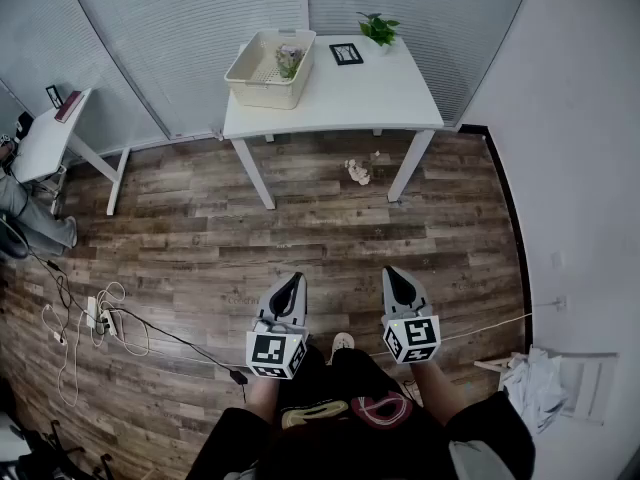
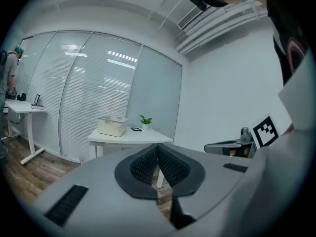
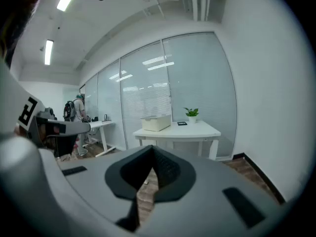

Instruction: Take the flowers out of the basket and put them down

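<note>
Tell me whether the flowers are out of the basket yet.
No, the flowers lie inside the basket on the white table.

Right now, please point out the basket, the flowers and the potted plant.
basket (image 1: 262, 93), head view, on its front wall.
flowers (image 1: 290, 61), head view, on the bunch inside the basket.
potted plant (image 1: 379, 28), head view, on its leaves.

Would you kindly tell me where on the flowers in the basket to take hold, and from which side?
Probably from above: the basket is open-topped with walls all round, and the flowers lie inside toward its right side in the head view. Aim for the stems rather than the blooms, though from this far they are too small to tell apart.
</note>
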Demonstrator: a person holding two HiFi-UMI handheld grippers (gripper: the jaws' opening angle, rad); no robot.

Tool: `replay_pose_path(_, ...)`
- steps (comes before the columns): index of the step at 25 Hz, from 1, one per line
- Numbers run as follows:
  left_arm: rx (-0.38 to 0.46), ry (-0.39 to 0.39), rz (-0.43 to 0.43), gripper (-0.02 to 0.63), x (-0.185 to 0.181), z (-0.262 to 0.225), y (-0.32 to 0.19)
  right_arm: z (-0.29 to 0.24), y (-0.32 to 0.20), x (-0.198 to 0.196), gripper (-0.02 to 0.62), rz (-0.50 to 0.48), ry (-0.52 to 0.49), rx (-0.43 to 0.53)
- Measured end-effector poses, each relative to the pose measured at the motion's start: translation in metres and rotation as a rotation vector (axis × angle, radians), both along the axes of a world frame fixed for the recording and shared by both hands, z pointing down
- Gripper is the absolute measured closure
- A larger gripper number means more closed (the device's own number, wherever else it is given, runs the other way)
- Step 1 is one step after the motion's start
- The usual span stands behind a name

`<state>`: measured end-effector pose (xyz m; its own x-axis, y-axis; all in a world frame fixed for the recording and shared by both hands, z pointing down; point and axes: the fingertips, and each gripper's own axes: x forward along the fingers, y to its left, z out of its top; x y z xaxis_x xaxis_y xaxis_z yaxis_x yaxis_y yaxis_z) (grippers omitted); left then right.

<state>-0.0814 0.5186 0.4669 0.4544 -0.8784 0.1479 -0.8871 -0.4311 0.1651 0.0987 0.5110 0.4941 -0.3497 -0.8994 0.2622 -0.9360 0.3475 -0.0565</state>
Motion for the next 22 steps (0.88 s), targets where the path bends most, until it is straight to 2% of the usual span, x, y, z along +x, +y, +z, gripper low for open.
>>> replay_pose_path(7,0.019,0.004,0.03,0.589,-0.032,-0.005,-0.018,-0.009,-0.014,-0.032,0.586,0.03,0.059,0.035)
replay_pose_path(18,0.059,0.053,0.067,0.588,-0.087,-0.011,-0.052,-0.018,-0.036,-0.08,0.584,0.08,0.023,0.087)
replay_pose_path(22,0.06,0.031,0.058,0.588,-0.105,-0.008,-0.057,-0.016,-0.039,-0.096,0.584,0.067,0.013,0.087)
